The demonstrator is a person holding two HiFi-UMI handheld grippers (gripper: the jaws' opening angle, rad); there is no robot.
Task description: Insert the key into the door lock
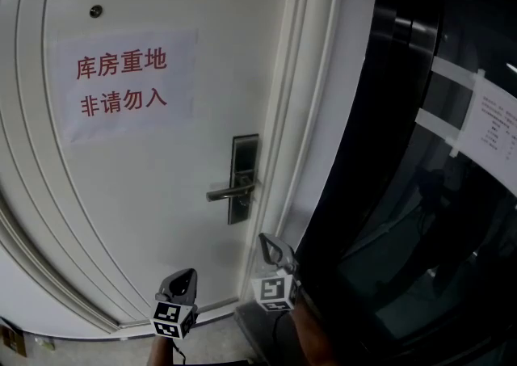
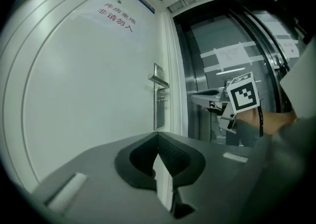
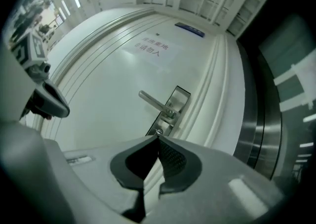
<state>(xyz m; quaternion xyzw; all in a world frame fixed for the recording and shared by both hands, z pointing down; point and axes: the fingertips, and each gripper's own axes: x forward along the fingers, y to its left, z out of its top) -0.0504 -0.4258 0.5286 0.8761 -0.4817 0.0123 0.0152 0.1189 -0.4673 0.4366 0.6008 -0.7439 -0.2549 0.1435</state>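
Two grippers sit low in front of the white door [image 1: 161, 195]; left gripper [image 1: 187, 275] and right gripper [image 1: 267, 240] both face it, apart from its surface. Left fingers meet at the tips; right fingers are pressed together too; I see nothing clamped in either. Key: cannot make it out in any view. Lock plate [image 1: 244, 177] sits by the door's right edge; lever handle [image 1: 228, 192] points left. In the right gripper view my closed tips line up with the plate's lower end. Paper notice [image 1: 123, 83] with red print hangs upper left.
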